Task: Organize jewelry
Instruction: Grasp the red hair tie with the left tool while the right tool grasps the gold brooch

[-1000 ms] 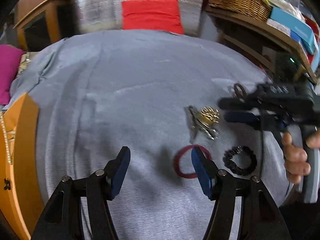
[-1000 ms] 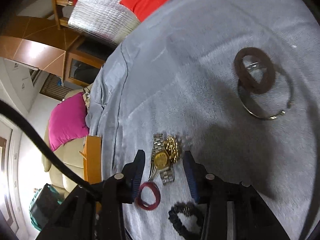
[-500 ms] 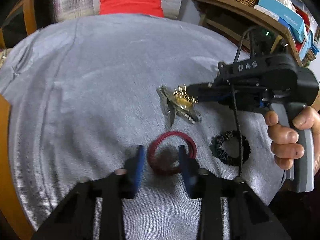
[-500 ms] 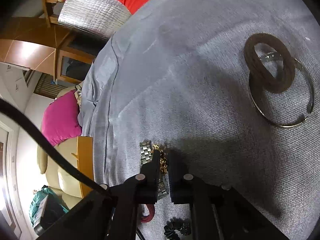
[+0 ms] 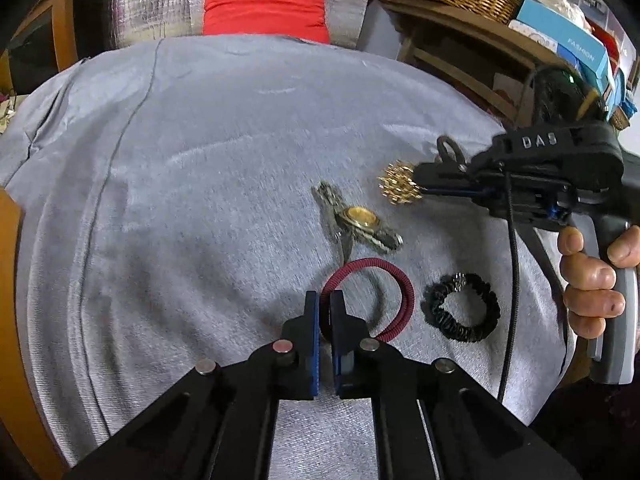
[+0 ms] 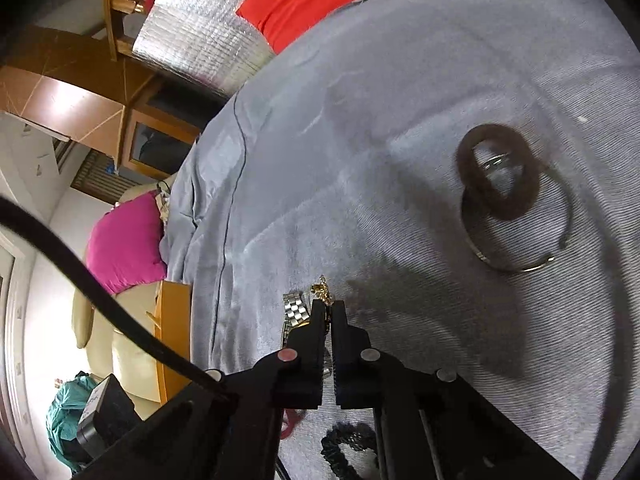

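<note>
Left gripper pinching red band, right gripper lifting gold brooch

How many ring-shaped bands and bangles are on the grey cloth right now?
4: red band pinched by the left hand-held gripper; black scrunchie beside it; brown band overlapping the metal bangle farther off. Others may be hidden.

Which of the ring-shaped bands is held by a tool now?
The red band; the left tool pinches its rim. The black scrunchie lies free beside it.
</note>
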The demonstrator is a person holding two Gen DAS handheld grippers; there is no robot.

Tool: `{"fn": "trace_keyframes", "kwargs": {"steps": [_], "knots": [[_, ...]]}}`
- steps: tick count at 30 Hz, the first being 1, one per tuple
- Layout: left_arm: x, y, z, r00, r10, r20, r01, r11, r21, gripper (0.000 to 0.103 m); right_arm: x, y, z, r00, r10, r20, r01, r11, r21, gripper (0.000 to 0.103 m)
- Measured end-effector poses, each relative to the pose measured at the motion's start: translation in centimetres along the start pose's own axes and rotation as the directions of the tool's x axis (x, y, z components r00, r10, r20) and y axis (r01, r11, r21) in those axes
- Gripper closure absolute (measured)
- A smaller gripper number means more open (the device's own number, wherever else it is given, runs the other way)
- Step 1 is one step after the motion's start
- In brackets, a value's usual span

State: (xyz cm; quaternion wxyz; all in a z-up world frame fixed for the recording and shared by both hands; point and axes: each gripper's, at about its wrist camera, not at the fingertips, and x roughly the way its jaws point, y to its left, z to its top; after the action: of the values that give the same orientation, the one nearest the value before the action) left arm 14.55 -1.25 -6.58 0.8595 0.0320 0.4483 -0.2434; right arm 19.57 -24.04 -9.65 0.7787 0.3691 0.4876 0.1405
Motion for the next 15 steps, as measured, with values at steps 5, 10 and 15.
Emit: {"fn": "trace_keyframes", "kwargs": {"steps": [5, 10, 15], "knots": [[-1.2, 0.7, 0.5, 0.999, 0.016, 0.035, -0.015, 0.999, -0.031, 0.098, -1.5, -0.8, 0.3, 1.000, 0.004, 0.025, -0.004, 1.000, 0.009, 0.099], [-2.6, 1.7, 0.7, 0.995, 0.045, 0.084, -0.039, 0.997, -0.072, 0.098, -2.5, -0.5, 0.2, 0.999, 0.024, 0.046, -0.024, 1.000, 0.009, 0.099], [-3.5, 2.0, 0.7, 0.992, 0.068, 0.110, -0.059, 0.995, -0.080, 0.098, -2.7, 0.7, -0.1, 0.997, 0.050, 0.053, -0.050, 0.999, -0.008, 0.099]]}}
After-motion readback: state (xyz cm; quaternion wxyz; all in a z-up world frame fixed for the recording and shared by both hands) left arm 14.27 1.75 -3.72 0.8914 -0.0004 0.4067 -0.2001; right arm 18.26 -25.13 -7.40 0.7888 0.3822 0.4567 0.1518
